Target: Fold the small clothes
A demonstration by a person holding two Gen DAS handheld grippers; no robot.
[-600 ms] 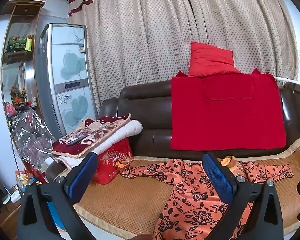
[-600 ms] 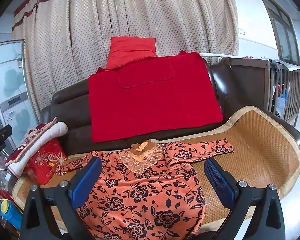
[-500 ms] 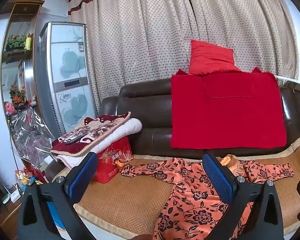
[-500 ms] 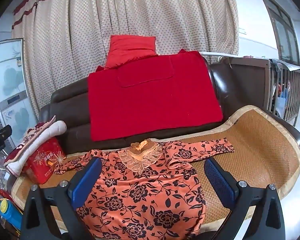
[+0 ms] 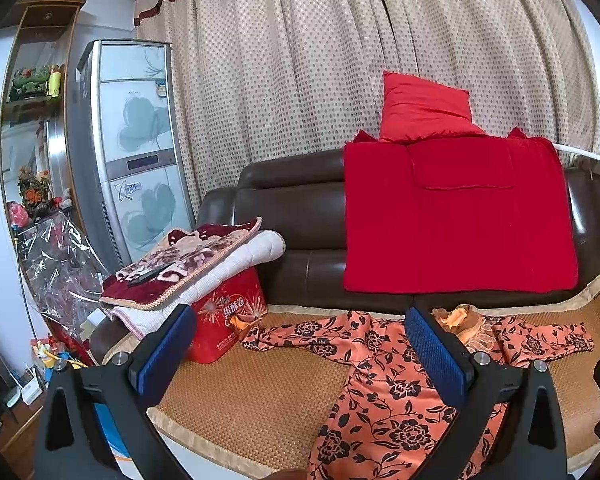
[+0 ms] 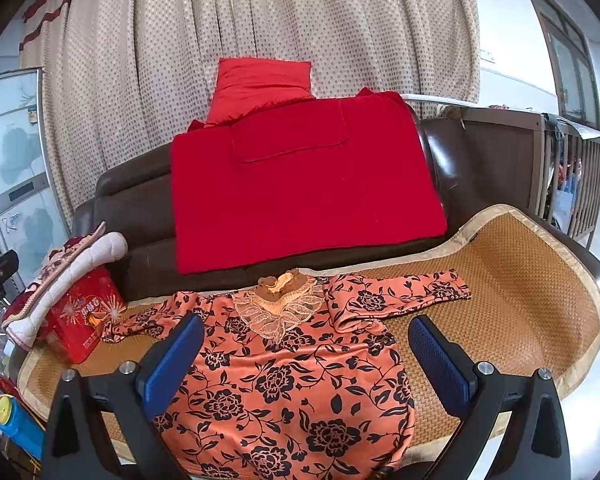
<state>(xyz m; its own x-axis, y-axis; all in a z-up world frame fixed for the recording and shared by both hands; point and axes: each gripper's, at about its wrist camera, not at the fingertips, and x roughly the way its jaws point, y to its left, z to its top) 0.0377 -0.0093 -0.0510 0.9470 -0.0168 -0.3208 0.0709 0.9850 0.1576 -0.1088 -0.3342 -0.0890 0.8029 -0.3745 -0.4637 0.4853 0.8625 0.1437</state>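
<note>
1. Left gripper (image 5: 300, 354) and right gripper (image 6: 306, 360) hang above the mat's near edge, jaws spread, holding nothing.
2. The dress (image 6: 284, 384) lies flat on the mat (image 6: 520, 300), sleeves toward 10 and 2 o'clock.
3. Bare mat shows at 3 o'clock; a red box (image 6: 82, 326) crowds 9 o'clock.
4. The sofa back (image 6: 476, 176) closes 12 o'clock.

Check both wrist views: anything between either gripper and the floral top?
Nothing visible. The orange floral top lies spread on the woven mat, directly ahead of the right gripper and left gripper, both with jaws open. The red gift box sits off to the left, beside one sleeve, not on it.
</note>
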